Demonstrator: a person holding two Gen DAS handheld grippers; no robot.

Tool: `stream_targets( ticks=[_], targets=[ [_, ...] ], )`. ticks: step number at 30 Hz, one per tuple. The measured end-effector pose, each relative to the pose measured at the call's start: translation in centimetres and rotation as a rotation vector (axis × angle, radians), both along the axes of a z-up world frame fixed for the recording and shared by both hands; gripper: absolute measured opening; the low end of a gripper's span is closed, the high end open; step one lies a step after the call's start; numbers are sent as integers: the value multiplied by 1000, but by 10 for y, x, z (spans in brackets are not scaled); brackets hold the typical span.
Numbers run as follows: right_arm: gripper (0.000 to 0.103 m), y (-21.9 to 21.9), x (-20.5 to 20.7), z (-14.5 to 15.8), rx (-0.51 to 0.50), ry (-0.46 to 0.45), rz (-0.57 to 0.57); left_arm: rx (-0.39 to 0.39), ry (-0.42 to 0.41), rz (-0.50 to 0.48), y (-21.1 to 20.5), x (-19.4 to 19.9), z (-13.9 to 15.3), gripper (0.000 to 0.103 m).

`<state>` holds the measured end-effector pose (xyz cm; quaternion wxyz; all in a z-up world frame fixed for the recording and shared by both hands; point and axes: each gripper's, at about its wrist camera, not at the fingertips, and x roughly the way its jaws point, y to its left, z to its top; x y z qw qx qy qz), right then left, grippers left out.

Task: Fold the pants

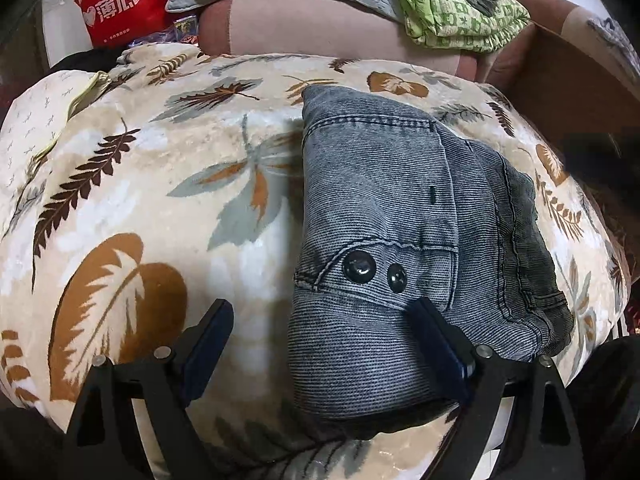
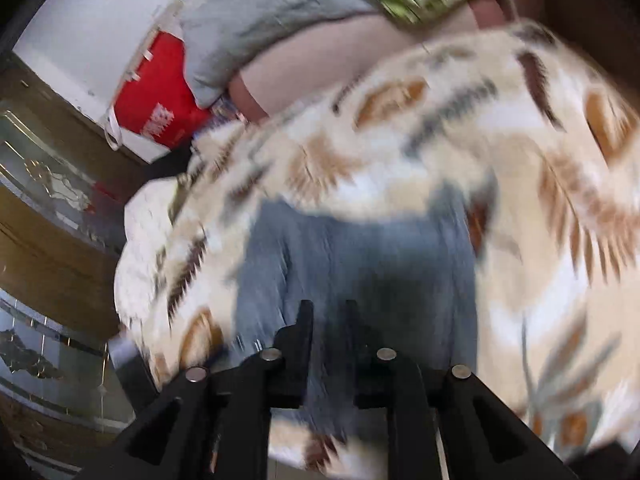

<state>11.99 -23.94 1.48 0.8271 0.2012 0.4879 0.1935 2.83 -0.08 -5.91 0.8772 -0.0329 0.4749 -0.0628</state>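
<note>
One folded pants (image 1: 400, 248) bundle, lengthwise away

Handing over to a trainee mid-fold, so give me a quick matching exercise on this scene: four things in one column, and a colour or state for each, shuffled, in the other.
Things:
1. pants
2. left gripper
3. bag
4. right gripper

Descriptions:
A. red with white lettering
B. fingers spread wide
C. blue-grey denim, folded into a compact stack on the leaf-print blanket
D. fingers close together with a narrow gap, image blurred

Pairs: 1-C, 2-B, 3-A, 4-D
</note>
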Motion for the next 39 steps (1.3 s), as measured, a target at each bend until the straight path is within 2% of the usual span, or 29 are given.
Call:
stream_targets(
  ticks=[1,3,4,5,6,7,8,10,12,14,16,18,21,24,26,27,28,32,34,36,39],
  targets=[
    [32,9,20,-1,4,7,20,-1,1,-1,0,2,0,92],
    [64,22,51,-16,-66,8,40,-6,3,2,0,1,0,92],
    [66,22,60,-31,-121,33,17,-9,4,3,0,0,-1,92],
    [66,20,70,-56,-199,99,-14,-10,3,1,0,1,-1,92],
    [65,16,73,-78,-222,160,-24,-14,3,-2,0,0,-1,92],
    [65,9,71,-88,-176,160,-38,-15,2,0,0,0,-2,92],
    [65,10,66,-80,-178,128,-44,-20,2,0,1,0,-2,92],
    [65,24,65,-61,-252,132,-21,-33,9,8,4,3,-4,95],
    [65,41,68,-33,-308,72,20,-53,19,11,7,4,-6,96],
    [67,71,74,-1,-350,1,99,-74,29,14,10,5,-8,96],
    [68,103,86,11,-381,-3,195,-85,37,14,11,6,-8,96],
    [69,144,103,9,-451,31,311,-88,39,11,11,6,-9,96],
    [69,186,120,-4,-518,74,385,-98,42,7,12,7,-10,96],
    [69,208,127,-25,-559,139,447,-111,44,3,13,8,-10,96],
    [67,210,131,-48,-624,187,440,-112,41,1,14,8,-11,96],
    [41,207,134,-56,-637,211,425,-112,39,1,14,7,-10,96],
    [34,201,138,-58,-610,234,394,-117,40,2,15,8,-11,96],
    [35,178,142,-60,-514,254,283,-120,41,3,14,8,-10,96],
    [46,165,141,-57,-485,243,219,-118,38,4,14,7,-10,96],
    [51,151,138,-47,-442,196,154,-117,36,3,14,5,-10,96],
    [52,125,117,-25,-406,106,77,-114,32,6,13,3,-11,96]
  ],
)
